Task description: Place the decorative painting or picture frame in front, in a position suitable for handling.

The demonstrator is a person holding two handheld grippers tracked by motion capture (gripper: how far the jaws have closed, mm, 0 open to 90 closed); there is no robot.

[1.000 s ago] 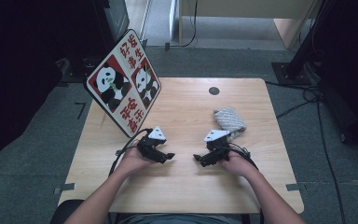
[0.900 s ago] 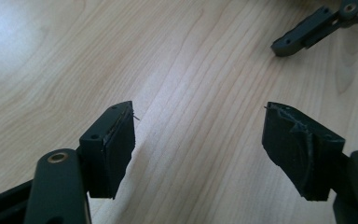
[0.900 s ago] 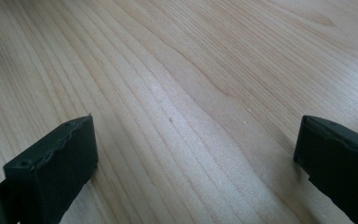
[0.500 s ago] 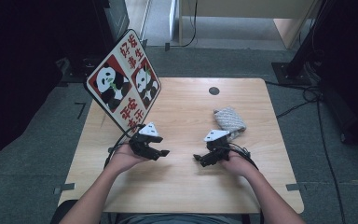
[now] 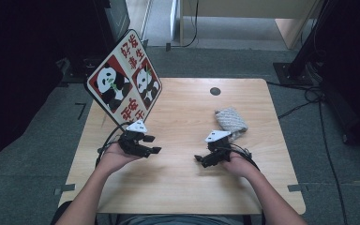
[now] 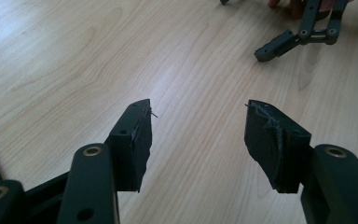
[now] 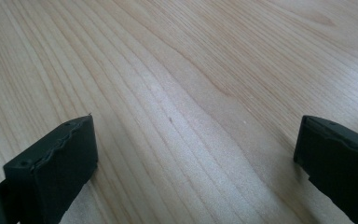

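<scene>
A person sits at a light wooden desk (image 5: 178, 183) with a hand-held gripper in each hand, forearms coming in from the near edge. The left hand-held gripper (image 5: 152, 144) sits over the left-centre of the desk, its grey three-cornered plate on top and its black cable looping back toward the wrist; in the left gripper view its jaws stand wide apart over bare wood grain with nothing between them (image 6: 198, 126). The right hand-held gripper (image 5: 200, 160) lies low near the desk's middle-right, pointing toward the left one, and the two are near each other but apart; its tip also shows at the top of the left gripper view. In the right gripper view its jaws are spread wide, empty, close above the wood (image 7: 196, 140). A rolled grey cloth (image 5: 231, 120) lies on the desk just beyond the right hand (image 5: 238, 163), near the far-right part of the surface. A panda sign (image 5: 123, 79) with red characters stands tilted at the far-left corner of the desk. A small dark round hole (image 5: 215, 91) sits near the far edge.
</scene>
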